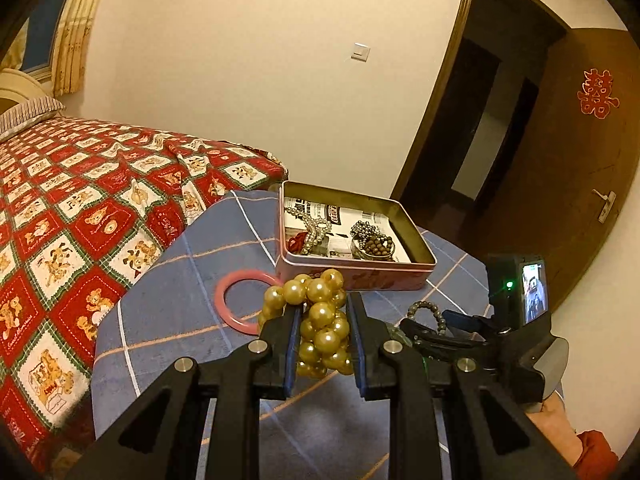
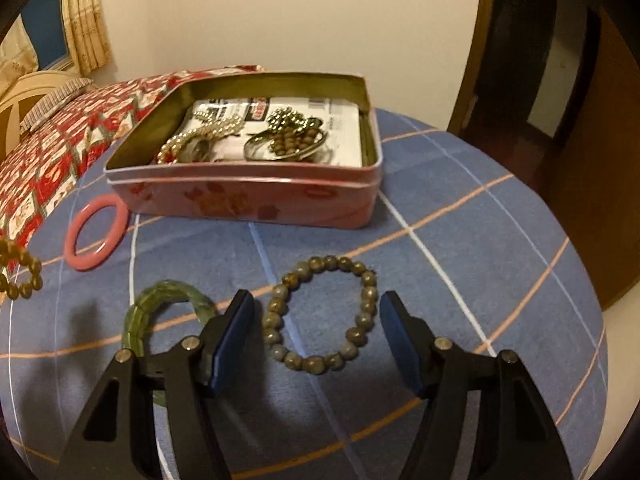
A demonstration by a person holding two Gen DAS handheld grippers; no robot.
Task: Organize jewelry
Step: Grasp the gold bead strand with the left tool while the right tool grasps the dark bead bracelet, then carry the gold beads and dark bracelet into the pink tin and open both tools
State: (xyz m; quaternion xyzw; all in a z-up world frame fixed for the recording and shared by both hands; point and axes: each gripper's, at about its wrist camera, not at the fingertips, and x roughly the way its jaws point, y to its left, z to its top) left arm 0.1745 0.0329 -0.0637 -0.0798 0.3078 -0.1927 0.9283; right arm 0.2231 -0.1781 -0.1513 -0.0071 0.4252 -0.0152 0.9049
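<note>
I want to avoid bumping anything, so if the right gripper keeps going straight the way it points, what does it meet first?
Probably the grey-brown bead bracelet, lying on the tablecloth between the open right gripper fingers; beyond it stands the pink tin. Depth is unclear.

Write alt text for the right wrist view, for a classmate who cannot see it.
The right gripper, jaws wide open, hovers around a grey-brown bead bracelet lying on a blue checked cloth. Beyond it stands an open pink tin holding jewelry; a pink bangle and a green bangle lie to the left.
</note>
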